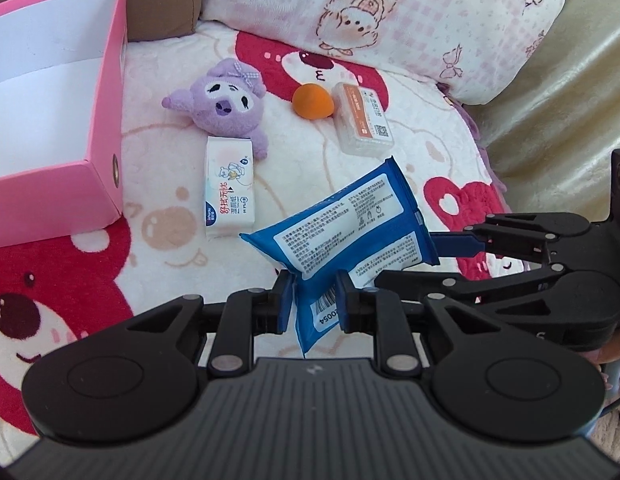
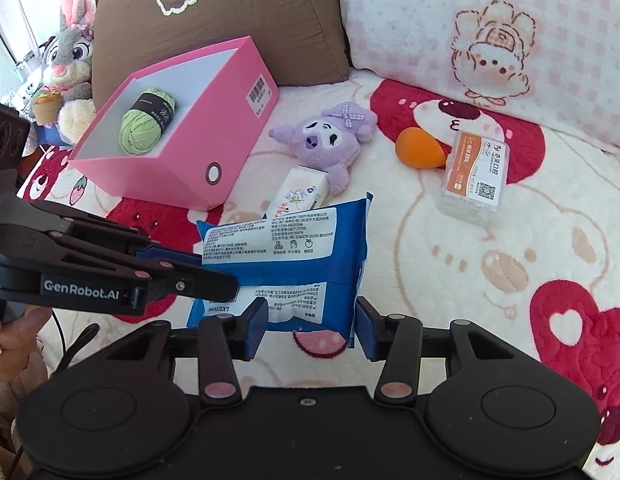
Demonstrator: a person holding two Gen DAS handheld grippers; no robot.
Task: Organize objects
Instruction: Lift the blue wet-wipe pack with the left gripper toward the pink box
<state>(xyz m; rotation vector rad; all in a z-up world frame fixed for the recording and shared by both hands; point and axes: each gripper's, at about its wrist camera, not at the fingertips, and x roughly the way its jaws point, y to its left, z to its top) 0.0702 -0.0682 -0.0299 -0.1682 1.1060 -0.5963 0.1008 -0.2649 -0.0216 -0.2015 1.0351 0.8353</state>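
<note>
Blue wet-wipe pack [image 1: 342, 232] sits nearest the lens, held off the blanket [image 1: 430, 152] between both grippers. In the left wrist view the left gripper [image 1: 314, 300] has its 2 blue-padded fingers closed on the pack's lower crimped end, the barcode label squeezed between them. The right gripper [image 2: 310, 326] stands wider: in its own view the pack's bottom edge lies in the gap between its 2 fingers, the right pad just beside the pack's corner, and I cannot tell whether the pads actually press on it. From the left wrist view the right gripper comes in from the right edge, with a blue finger reaching the pack's side.

Farther back on the blanket lie a white tissue packet [image 1: 229, 188], a purple plush toy [image 1: 226, 106] touching the packet's far end, an orange sponge [image 1: 312, 100] and, just beside it, a clear box with an orange label [image 1: 362, 118]. At the blanket's left side stands an open pink box [image 2: 182, 148] with 1 ball of green yarn [image 2: 146, 120] inside. Behind it leans a brown pillow [image 2: 230, 12], with a pink-checked pillow [image 2: 490, 32] along the back edge.
</note>
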